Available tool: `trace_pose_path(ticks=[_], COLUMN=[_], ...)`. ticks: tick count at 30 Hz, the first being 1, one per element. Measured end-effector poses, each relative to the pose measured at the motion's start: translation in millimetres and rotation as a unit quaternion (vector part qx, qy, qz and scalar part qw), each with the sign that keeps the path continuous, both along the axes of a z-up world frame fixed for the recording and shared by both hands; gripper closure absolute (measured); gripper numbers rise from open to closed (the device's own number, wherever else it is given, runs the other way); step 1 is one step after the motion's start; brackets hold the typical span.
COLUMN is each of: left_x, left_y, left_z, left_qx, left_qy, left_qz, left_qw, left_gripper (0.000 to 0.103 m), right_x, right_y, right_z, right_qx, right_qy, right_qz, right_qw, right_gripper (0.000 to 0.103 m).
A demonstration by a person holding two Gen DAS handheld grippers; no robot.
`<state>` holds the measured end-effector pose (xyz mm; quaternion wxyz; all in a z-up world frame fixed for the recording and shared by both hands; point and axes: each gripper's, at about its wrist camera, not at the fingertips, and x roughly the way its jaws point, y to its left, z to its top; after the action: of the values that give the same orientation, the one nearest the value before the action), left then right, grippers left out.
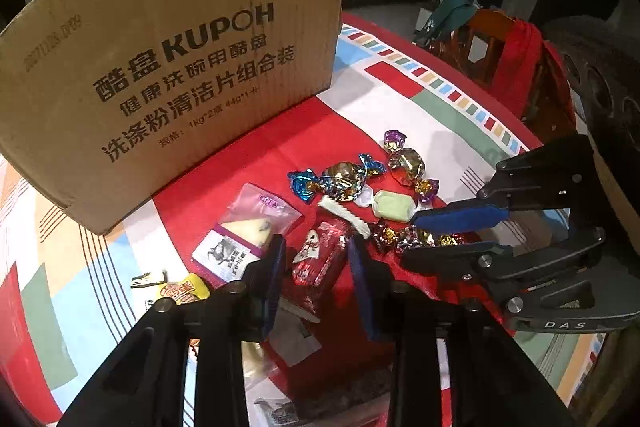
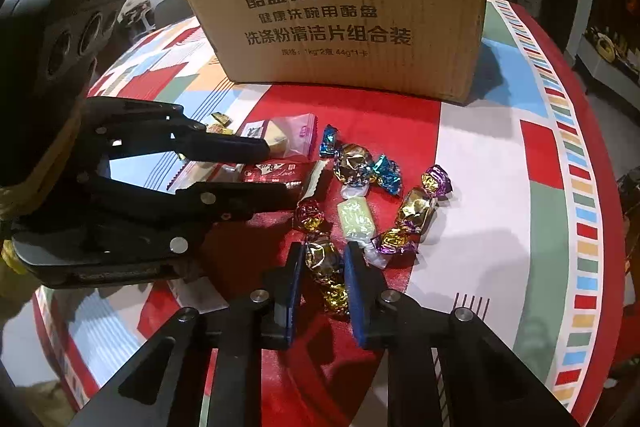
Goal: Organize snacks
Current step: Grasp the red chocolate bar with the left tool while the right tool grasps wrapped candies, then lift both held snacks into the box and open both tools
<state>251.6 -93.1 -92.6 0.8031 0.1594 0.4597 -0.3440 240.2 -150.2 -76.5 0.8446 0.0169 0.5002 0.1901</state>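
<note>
Wrapped snacks lie on the patterned tablecloth before a cardboard box point(image 1: 168, 59) point(image 2: 344, 11). My left gripper point(image 1: 316, 263) point(image 2: 276, 173) is open, its fingers on either side of a red packaged snack point(image 1: 320, 259) point(image 2: 276, 173). My right gripper point(image 2: 322, 267) point(image 1: 408, 235) is open around a red-and-gold foil candy point(image 2: 324, 259) point(image 1: 412, 237). A blue foil candy point(image 1: 340, 179) point(image 2: 360, 163), a purple foil candy point(image 1: 406, 163) point(image 2: 416, 209), a pale green candy point(image 1: 392, 205) point(image 2: 354, 217) and a clear pouch with a white snack point(image 1: 248, 231) point(image 2: 284, 137) lie nearby.
A yellow wrapped sweet point(image 1: 184, 291) point(image 2: 220, 121) lies at the left. The round table's edge point(image 2: 600, 187) curves on the right. A wooden chair with red cloth point(image 1: 516, 63) stands beyond the table.
</note>
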Motion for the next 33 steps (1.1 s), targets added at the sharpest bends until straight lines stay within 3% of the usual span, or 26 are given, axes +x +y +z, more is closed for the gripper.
trace_pose_path(ticks=[7, 16, 23, 33], left_x=[-4, -8, -17, -20], left_y=[-3, 2, 11, 23], left_z=[0, 4, 32, 84], left_qx=[0.008, -0.006, -0.030, -0.076], left_qy=[-0.009, -0.009, -0.030, -0.080], left_qz=[0.007, 0.033, 0.066, 0.105], left_qw=[0.9999, 0.9994, 0.9969, 0.9884], left_gripper=[0.080, 0.080, 0.080, 0.080], right_x=[-2, -3, -5, -3], right_y=[-4, -7, -9, -16], right_z=[3, 13, 30, 85], right_qx=[0.015, 0.024, 0.040, 0.050], right_qy=[-0.003, -0.017, -0.038, -0.116], right_qz=[-0.014, -0.027, -0.035, -0.052], right_qw=[1.000, 0.999, 0.998, 0.991], right_gripper=[0.082, 0.082, 0.082, 0.082])
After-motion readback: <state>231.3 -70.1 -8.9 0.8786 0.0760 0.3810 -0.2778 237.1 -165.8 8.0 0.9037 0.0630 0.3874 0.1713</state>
